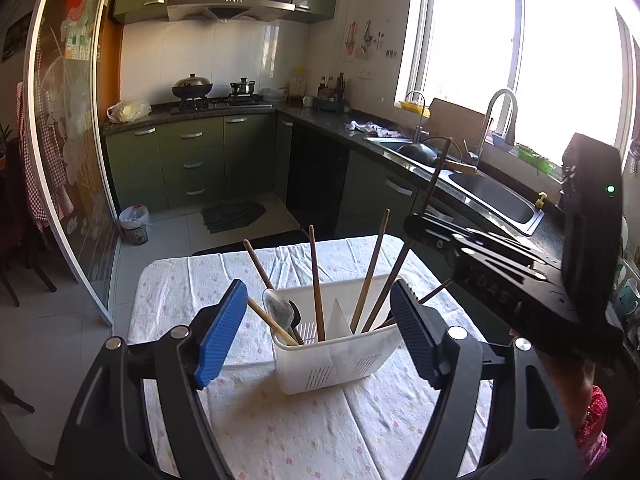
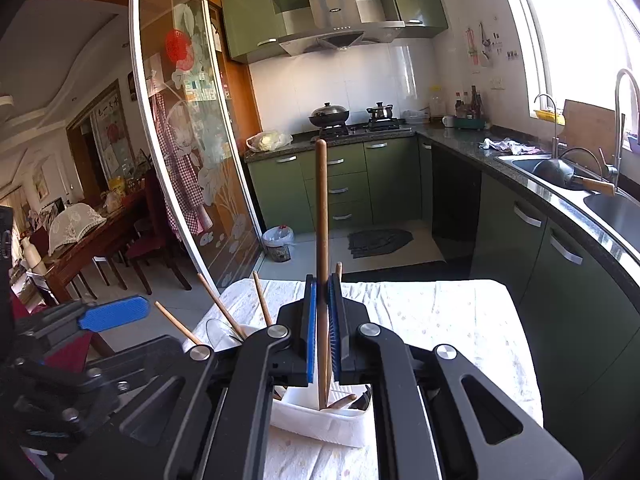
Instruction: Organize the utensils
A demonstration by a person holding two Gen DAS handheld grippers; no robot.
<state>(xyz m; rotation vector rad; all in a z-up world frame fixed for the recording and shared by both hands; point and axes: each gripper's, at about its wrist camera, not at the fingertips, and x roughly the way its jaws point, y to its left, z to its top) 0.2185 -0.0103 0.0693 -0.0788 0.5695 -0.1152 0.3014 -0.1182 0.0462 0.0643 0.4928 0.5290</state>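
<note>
Two grippers over table with floral white cloth, kitchen counters and sink behind. Largest item on cloth: white slotted utensil caddy, upright, near table centre, split by a divider into compartments. Left gripper spread wide, blue pads flanking caddy on both sides, not touching it, gripping nothing. Right gripper above caddy's right side, clamped onto one chopstick; stick held roughly vertical between blue pads, upper end well above the fingers, lower end down inside caddy. Same stick seen from left wrist as dark shaft running up through right gripper's fingers. Rest of chopsticks standing tilted in caddy, fanned outward: some in left compartment, some in right. Spoons in left compartment, bowls up, one pale, one dark, leaning against front-left wall. Exact chopstick count per compartment: cannot tell, overlap at base.
</note>
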